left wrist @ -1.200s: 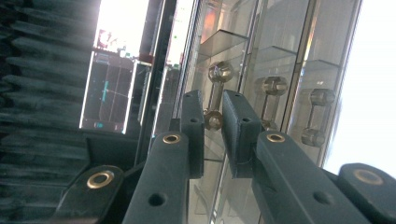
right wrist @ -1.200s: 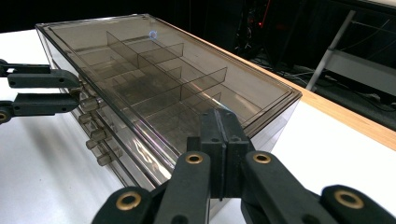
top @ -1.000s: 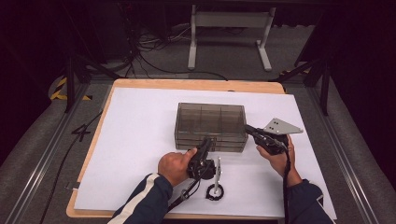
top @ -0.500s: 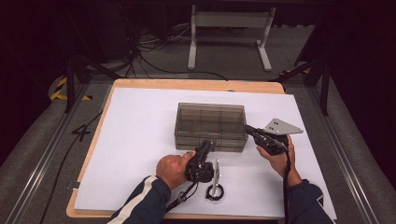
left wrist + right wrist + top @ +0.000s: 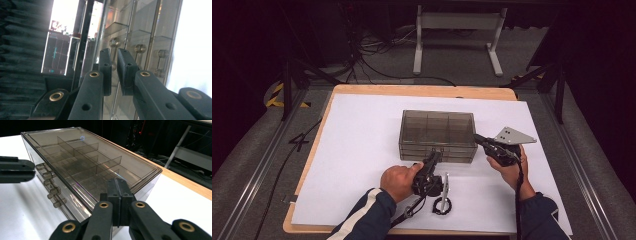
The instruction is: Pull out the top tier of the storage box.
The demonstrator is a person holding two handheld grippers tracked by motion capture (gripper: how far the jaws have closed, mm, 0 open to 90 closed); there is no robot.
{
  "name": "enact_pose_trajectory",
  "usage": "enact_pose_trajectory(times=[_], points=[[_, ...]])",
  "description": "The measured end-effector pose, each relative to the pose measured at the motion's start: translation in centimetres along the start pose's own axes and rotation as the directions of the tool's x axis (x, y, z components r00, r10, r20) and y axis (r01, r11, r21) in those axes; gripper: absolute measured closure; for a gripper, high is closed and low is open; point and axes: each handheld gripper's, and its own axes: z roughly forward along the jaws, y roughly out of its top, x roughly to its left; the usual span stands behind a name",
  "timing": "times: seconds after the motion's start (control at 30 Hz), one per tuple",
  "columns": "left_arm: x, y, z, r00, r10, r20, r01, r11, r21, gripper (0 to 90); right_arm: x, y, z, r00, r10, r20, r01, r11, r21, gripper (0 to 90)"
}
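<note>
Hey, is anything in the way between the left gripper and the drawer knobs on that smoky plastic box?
Nothing visible. The left gripper points straight at the drawer knobs on the front of the box, jaws slightly apart, with only open space between them. The right gripper sits at the box's right end, off that path.

Glossy smoked-plastic drawer box (image 5: 438,135) on matt white paper sheet (image 5: 362,145).

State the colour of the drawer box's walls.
Smoky translucent grey-brown; the drawer box shows best in the right gripper view.
</note>
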Motion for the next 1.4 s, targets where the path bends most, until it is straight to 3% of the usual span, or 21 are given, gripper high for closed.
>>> enact_pose_trajectory(times=[0.13,0.23,0.33,0.57,0.83,0.9,1.0,1.03,1.13,1.3,1.4], points=[[-0.2,0.2,0.5,0.9995,0.025,-0.021,-0.024,0.9994,0.026,79.5,0.0,0.0,0.0,1.0000,0.001,-0.001,-0.001,1.000,-0.001,90.0],[-0.2,-0.1,0.8,0.9997,0.016,-0.020,-0.015,0.9987,0.049,79.0,0.0,0.0,0.0,1.0000,-0.003,0.000,0.003,1.000,0.001,90.0],[-0.1,-0.2,0.8,0.9996,0.023,-0.019,-0.022,0.9987,0.047,79.0,0.0,0.0,0.0,1.0000,-0.002,-0.002,0.002,1.000,-0.001,90.0],[-0.7,-0.2,1.0,0.9949,0.084,-0.055,-0.082,0.9959,0.037,80.0,0.0,0.0,0.0,1.0000,-0.005,0.002,0.005,1.000,0.003,90.0],[-0.4,-0.4,0.2,0.9991,0.031,-0.029,-0.030,0.9991,0.029,79.9,0.1,0.0,-0.1,1.0000,-0.003,0.000,0.003,1.000,0.002,90.0],[-0.2,-0.3,-0.5,0.9995,0.016,-0.027,-0.016,0.9998,0.008,90.0,0.1,0.0,-0.1,1.0000,-0.004,0.000,0.004,1.000,0.002,90.0],[-0.3,-0.2,-0.8,0.9988,0.029,-0.039,-0.029,0.9995,0.010,88.1,0.1,0.0,-0.1,1.0000,-0.004,0.000,0.004,1.000,0.002,90.0],[-0.2,-0.3,-0.8,0.9990,0.024,-0.038,-0.024,0.9997,0.007,82.1,0.1,0.0,-0.1,1.0000,-0.004,0.001,0.004,1.000,0.002,90.0],[0.0,-0.4,-0.4,0.9992,0.020,-0.036,-0.019,0.9997,0.018,76.9,0.1,0.0,-0.1,1.0000,-0.007,0.002,0.007,1.000,0.004,90.0],[-0.5,0.2,0.5,0.9967,0.074,-0.031,-0.074,0.9969,0.027,77.2,0.1,0.0,-0.1,1.0000,-0.008,0.000,0.008,1.000,0.002,90.0],[-0.7,0.4,1.0,0.9963,0.076,-0.042,-0.073,0.9960,0.050,78.5,0.1,0.0,-0.1,1.0000,-0.009,0.000,0.009,1.000,0.002,90.0]])
